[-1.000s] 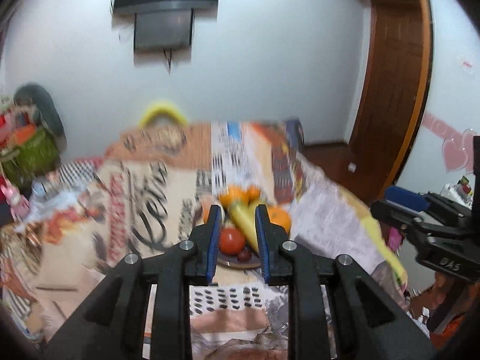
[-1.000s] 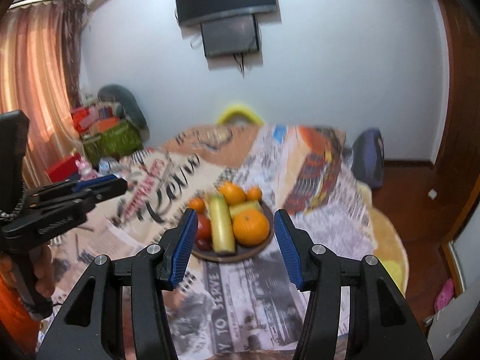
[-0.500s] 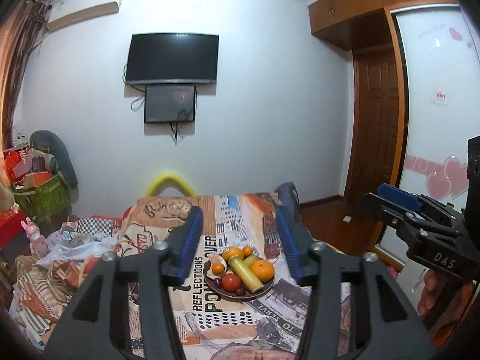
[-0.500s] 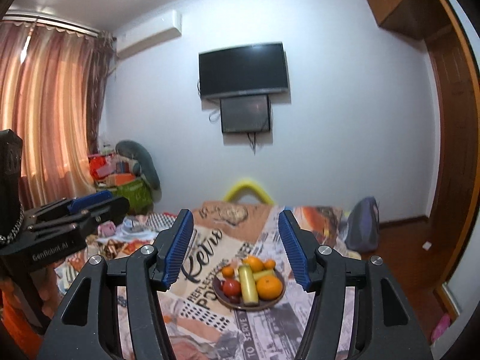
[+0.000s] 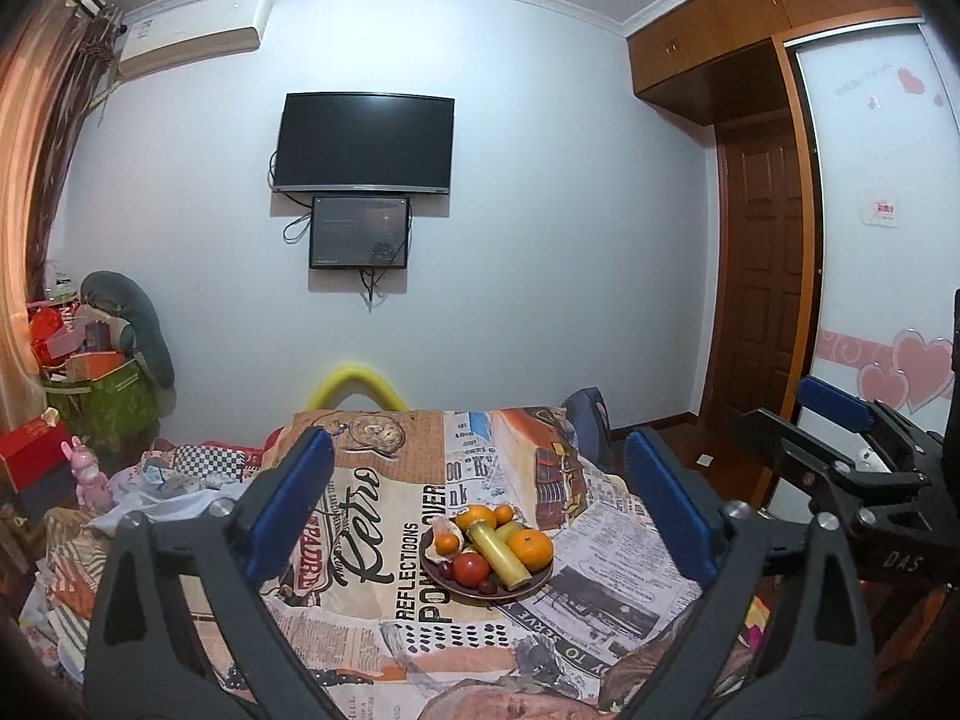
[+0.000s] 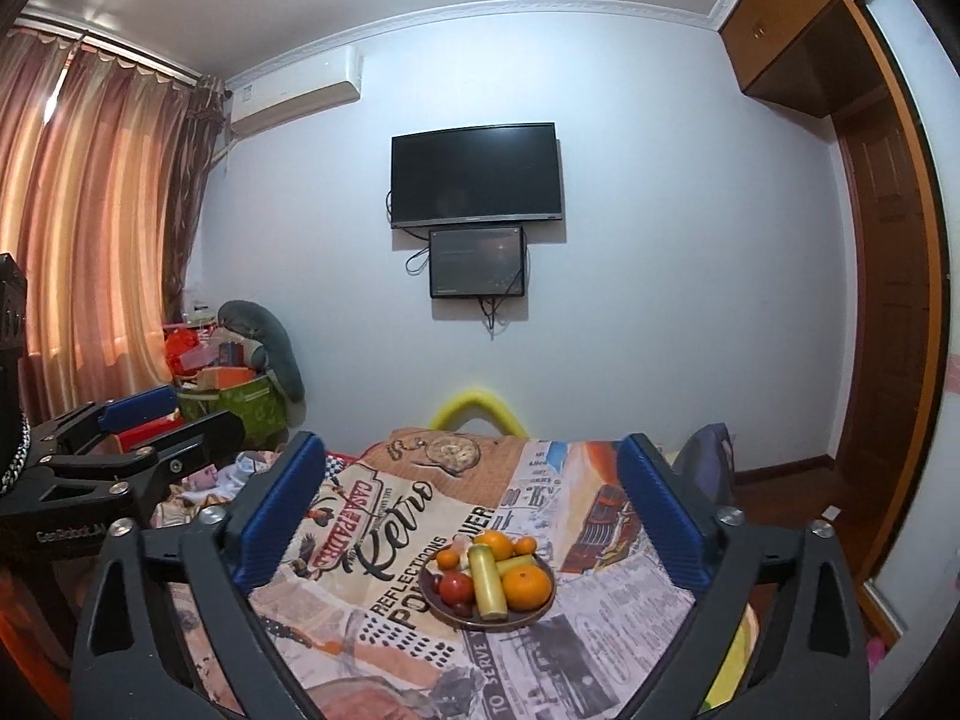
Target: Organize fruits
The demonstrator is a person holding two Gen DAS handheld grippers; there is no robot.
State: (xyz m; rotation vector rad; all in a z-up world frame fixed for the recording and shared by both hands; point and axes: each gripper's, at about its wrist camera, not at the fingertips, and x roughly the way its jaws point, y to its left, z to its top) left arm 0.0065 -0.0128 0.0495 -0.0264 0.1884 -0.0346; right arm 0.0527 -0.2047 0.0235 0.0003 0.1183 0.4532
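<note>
A plate (image 5: 534,583) of fruit sits on the counter (image 5: 384,546), well ahead of both spread grippers; a television (image 5: 363,144) hangs on the wall behind.

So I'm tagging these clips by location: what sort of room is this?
Probably a bedroom or living room in a home: a wall-mounted TV, an air conditioner beside curtains, a wooden door, and a plate of fruit on a newspaper-print tablecloth.

Small dark fruits (image 5: 489,587) on plate: kind unclear.
</note>
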